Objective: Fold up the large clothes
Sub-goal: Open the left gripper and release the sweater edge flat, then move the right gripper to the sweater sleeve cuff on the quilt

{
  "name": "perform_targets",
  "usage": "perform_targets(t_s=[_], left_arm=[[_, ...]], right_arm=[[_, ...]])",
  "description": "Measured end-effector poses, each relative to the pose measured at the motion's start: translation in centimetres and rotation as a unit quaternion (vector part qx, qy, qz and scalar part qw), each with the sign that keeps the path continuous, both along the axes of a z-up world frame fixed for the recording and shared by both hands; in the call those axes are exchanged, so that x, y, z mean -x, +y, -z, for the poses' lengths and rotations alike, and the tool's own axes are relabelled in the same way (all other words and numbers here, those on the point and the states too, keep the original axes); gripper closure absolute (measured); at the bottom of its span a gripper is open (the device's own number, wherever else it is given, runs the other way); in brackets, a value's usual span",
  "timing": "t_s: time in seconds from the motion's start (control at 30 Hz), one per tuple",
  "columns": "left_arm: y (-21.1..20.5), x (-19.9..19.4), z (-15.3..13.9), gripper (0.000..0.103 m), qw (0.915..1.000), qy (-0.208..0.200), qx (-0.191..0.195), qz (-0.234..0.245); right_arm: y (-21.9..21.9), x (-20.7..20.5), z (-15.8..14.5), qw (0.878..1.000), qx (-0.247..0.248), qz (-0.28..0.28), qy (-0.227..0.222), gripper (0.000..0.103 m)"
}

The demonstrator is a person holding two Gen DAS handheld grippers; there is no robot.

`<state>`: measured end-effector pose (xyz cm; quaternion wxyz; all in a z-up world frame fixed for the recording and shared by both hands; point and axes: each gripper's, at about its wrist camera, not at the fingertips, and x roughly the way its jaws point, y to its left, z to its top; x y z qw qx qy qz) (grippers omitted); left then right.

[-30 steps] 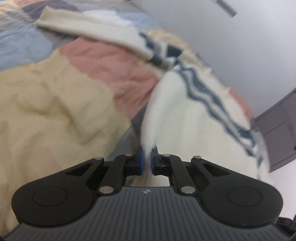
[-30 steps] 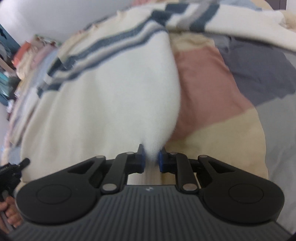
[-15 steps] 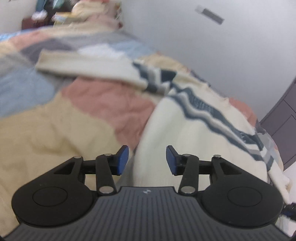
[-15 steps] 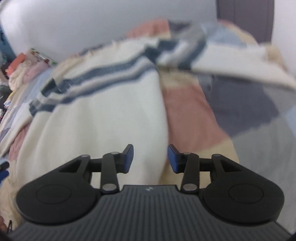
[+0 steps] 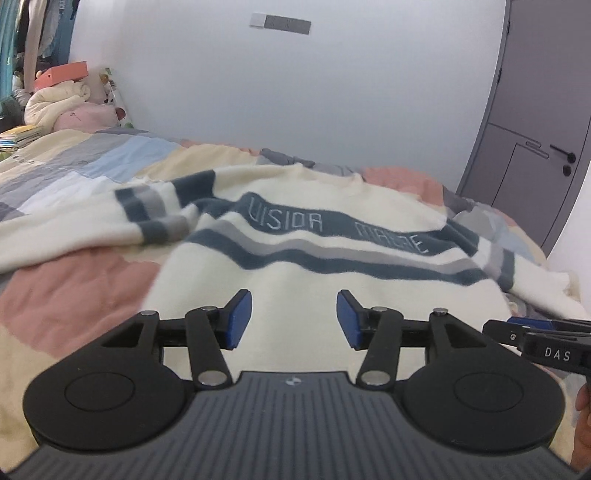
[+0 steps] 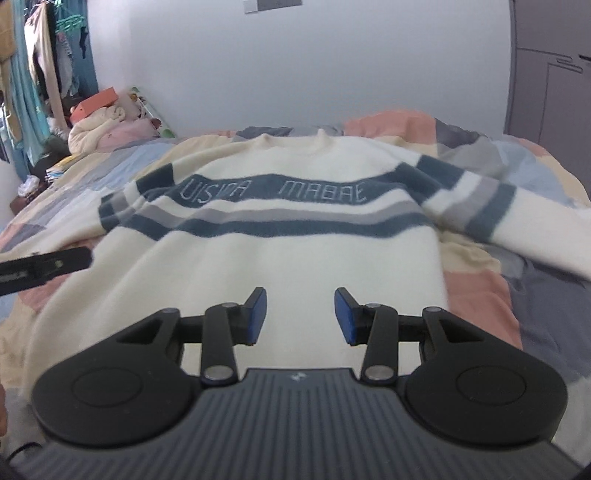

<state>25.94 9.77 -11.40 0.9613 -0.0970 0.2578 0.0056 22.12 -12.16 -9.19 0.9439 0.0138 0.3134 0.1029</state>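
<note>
Two grippers hover above the sweater's (image 6: 280, 266) near hem, gripping nothing: left gripper (image 5: 293, 319) jaws still widening, right gripper (image 6: 300, 316) parted midway. Sweater lies front-up across the bed (image 6: 535, 306).

Bedroom: bed w/ patchwork quilt, pale wall, grey door.

Bed (image 6: 546, 295) covered by a patchwork quilt (image 5: 74, 288) in pink, cream, grey & pale blue squares, rumpled. Behind it a plain pale grey-white wall (image 5: 295, 92) w/ a small rectangular plate (image 5: 279, 23) mounted high up. Grey panelled door (image 5: 532, 122) to the right, dark lever handle (image 5: 563, 153) w/ lock below. Far-left corner: heap of cream & pink bedding (image 6: 107, 131) topped by an orange box (image 6: 96, 103); clothes on hangers (image 6: 44, 62) along the left edge; stack of books (image 5: 18, 134) near the heap. Light soft, even, daylight-like; no harsh shadows.
</note>
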Motion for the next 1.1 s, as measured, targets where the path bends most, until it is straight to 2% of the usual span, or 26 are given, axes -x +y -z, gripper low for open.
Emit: perform_targets(t_s=[0.17,0.27,0.43,0.57,0.67,0.77,0.87,0.97,1.03,1.1], left_arm=[[-0.2,-3.0,2.3,0.043,0.9998,0.012,-0.007,0.014],[0.8,-4.0,4.1,0.043,0.9995,0.028,-0.004,0.01],[2.3,-5.7,6.5,0.043,0.9982,0.058,0.012,0.01],[2.0,-6.5,8.1,0.04,0.9973,0.071,-0.01,0.017],[1.8,-6.7,8.4,0.038,0.9969,0.075,-0.013,0.022],[1.8,-6.4,8.4,0.037,0.997,0.074,-0.013,0.021],[1.7,-6.0,8.1,0.035,0.997,0.074,-0.009,0.017],[2.0,-5.7,7.7,0.028,0.9968,0.076,0.021,0.014],[2.2,-5.3,7.5,0.027,0.9959,0.075,0.048,0.012],[2.2,-5.1,7.2,0.027,0.9958,0.074,0.053,0.013]], right_arm=[[0.5,-1.5,0.9,0.999,0.023,-0.006,-0.032,0.06],[0.7,-2.9,1.6,0.999,0.028,-0.007,-0.036,0.06],[0.9,-5.1,4.0,1.0,0.03,-0.005,0.004,0.06],[1.2,-6.1,6.5,0.998,0.057,0.001,0.037,0.061],[1.5,-6.2,7.1,0.997,0.068,-0.003,0.035,0.06],[1.1,-6.0,6.9,0.998,0.055,0.0,0.035,0.06],[-0.1,-6.1,6.1,0.999,0.019,0.014,0.041,0.059],[-2.1,-5.9,4.8,0.997,-0.024,0.054,0.042,0.059],[-3.7,-5.6,3.9,0.995,-0.05,0.078,0.038,0.059],[-5.4,-5.3,3.1,0.992,-0.07,0.104,0.033,0.059]])
